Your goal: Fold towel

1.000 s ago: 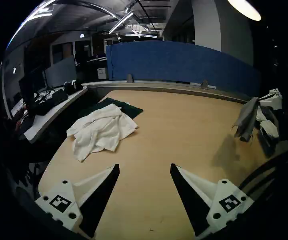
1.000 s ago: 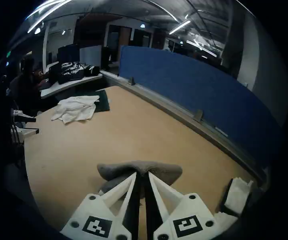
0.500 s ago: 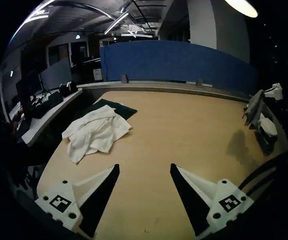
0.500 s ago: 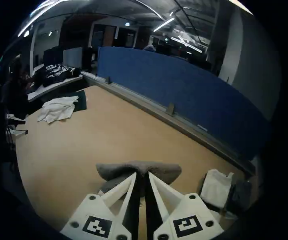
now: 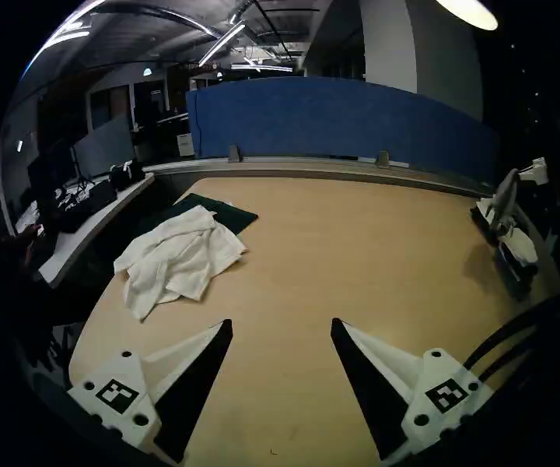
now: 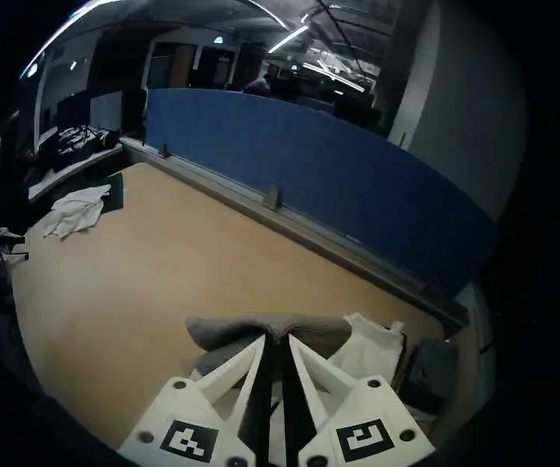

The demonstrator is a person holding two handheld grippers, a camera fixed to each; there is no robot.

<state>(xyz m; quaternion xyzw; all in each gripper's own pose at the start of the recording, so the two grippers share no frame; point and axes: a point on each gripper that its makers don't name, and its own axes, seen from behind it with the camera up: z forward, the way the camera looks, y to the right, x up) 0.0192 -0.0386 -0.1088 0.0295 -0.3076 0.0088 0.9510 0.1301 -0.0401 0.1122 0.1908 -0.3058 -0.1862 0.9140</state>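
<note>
Grey towel [image 6: 225,328] sits pinched in the tight-closed jaws of the right gripper [image 6: 277,338]; I'd lower it squarely onto the pile [image 6: 369,342] at right. Left gripper [image 5: 279,321] gapes wide, empty.

The right gripper [image 6: 278,342] is pinching a grey towel [image 6: 225,331] between its two white fingers, which are pressing together with barely a slit left between them. The towel is bunching into a ridge across the fingertips and spreading out to both sides of them. Just right of the tips a folded white cloth [image 6: 369,346] is lying, and further right a dark grey bundle [image 6: 432,366] is sitting beside it. Ahead, the wooden table [image 6: 163,272] is stretching away. Far ahead to the left a crumpled white towel [image 6: 74,214] is lying against a dark green cloth [image 6: 114,191]. A blue partition [image 6: 319,179] is running along the table's far edge, ahead and to the right.
</note>
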